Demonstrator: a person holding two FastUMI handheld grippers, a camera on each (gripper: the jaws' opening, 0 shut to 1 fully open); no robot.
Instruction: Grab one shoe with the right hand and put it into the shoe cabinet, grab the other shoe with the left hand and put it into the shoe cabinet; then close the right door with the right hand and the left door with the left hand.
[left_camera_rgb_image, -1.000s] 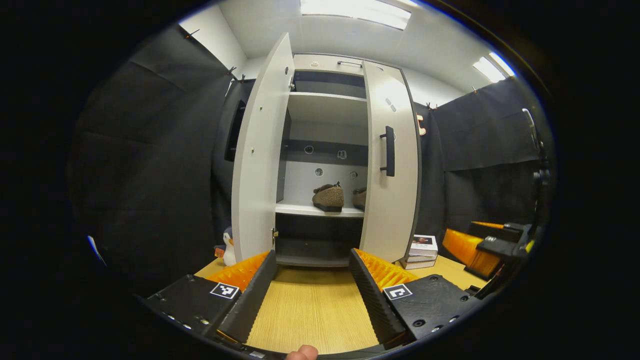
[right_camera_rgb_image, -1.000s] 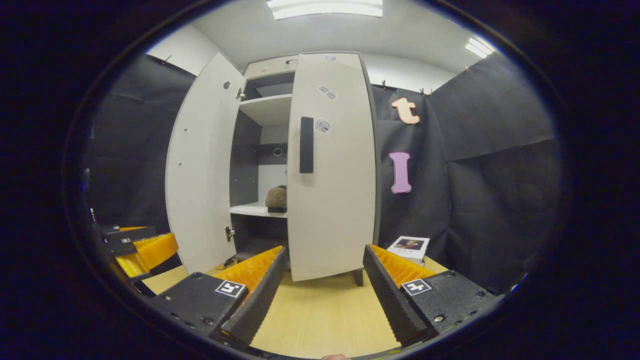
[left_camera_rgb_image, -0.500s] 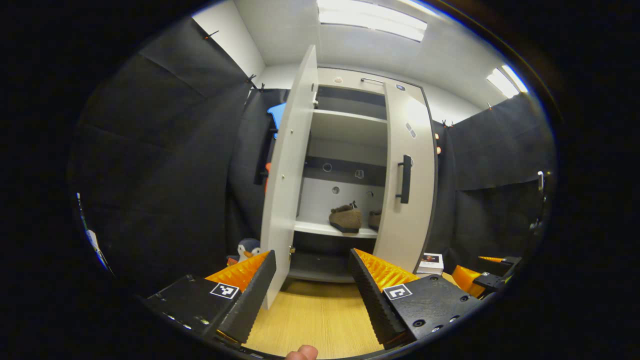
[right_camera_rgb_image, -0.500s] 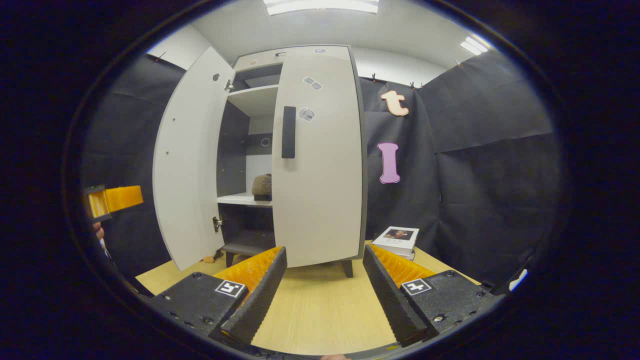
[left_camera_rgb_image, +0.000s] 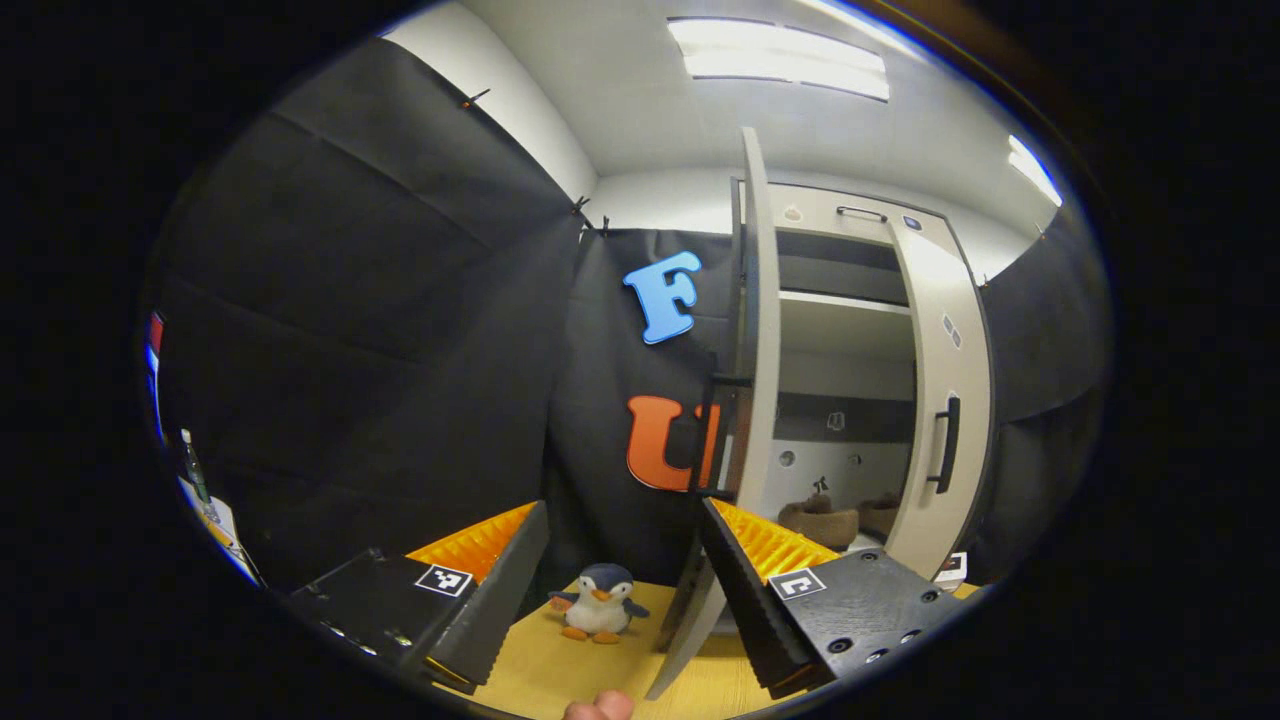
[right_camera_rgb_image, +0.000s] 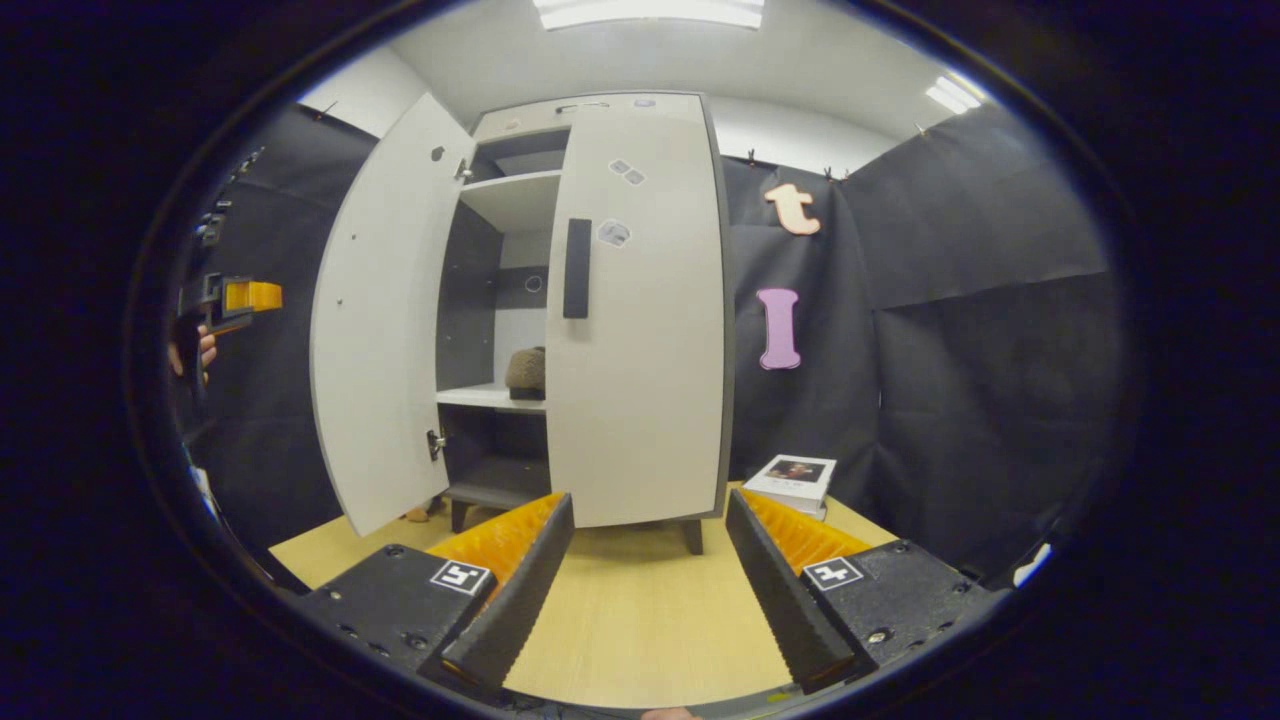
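Black cloth (right_camera_rgb_image: 980, 330) walls the booth ahead of the jaws and to both sides; a white ceiling (right_camera_rgb_image: 820, 50) carries bright light panels (left_camera_rgb_image: 780, 62) above; a pale wood table (right_camera_rgb_image: 640, 610) lies below the jaws; white wall (left_camera_rgb_image: 520, 100) shows above the cloth.

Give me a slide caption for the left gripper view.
Open left claw beside the cabinet's open left door, toy penguin below.

two brown shoes (left_camera_rgb_image: 820, 522) sit on the white cabinet (right_camera_rgb_image: 520, 205) shelf, left door (right_camera_rgb_image: 385, 320) open.
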